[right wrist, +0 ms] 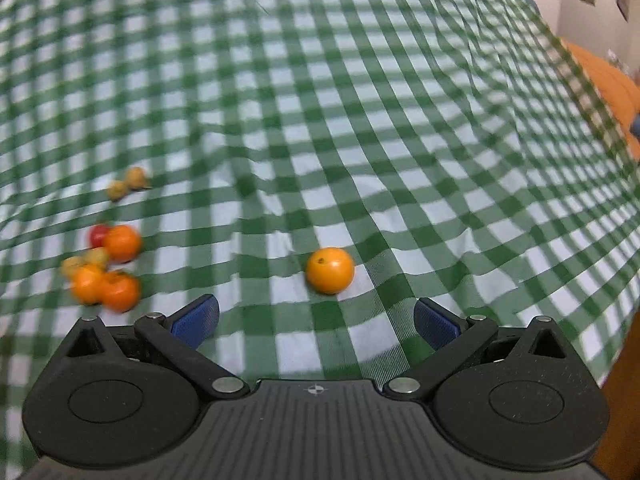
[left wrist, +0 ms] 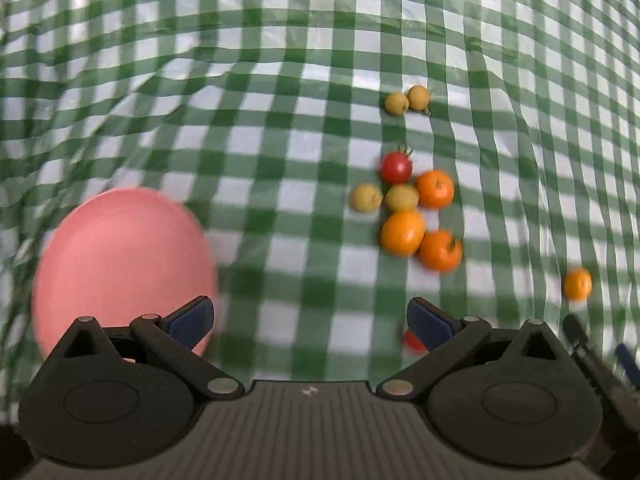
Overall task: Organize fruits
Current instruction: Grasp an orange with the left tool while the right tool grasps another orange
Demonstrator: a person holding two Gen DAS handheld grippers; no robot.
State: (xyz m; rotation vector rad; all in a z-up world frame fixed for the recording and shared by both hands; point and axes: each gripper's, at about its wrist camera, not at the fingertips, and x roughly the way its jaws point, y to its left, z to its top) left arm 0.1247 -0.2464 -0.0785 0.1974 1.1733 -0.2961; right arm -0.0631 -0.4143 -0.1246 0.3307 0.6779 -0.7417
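In the left wrist view a pink plate (left wrist: 120,264) lies at the lower left on the green checked cloth. A cluster of fruit sits right of centre: a red tomato (left wrist: 396,167), orange fruits (left wrist: 402,232) and small yellow fruits (left wrist: 401,197). Two more yellow fruits (left wrist: 407,100) lie farther back. My left gripper (left wrist: 310,320) is open and empty, with a red fruit (left wrist: 412,340) half hidden behind its right finger. In the right wrist view my right gripper (right wrist: 316,320) is open and empty, with a lone orange fruit (right wrist: 330,270) just ahead of it. The cluster (right wrist: 106,268) lies to its left.
The checked cloth (right wrist: 360,120) is wrinkled and covers the whole table. An orange surface (right wrist: 612,80) shows past the cloth's far right edge. The right gripper's finger (left wrist: 592,352) shows at the left view's right edge, near the lone orange fruit (left wrist: 577,283).
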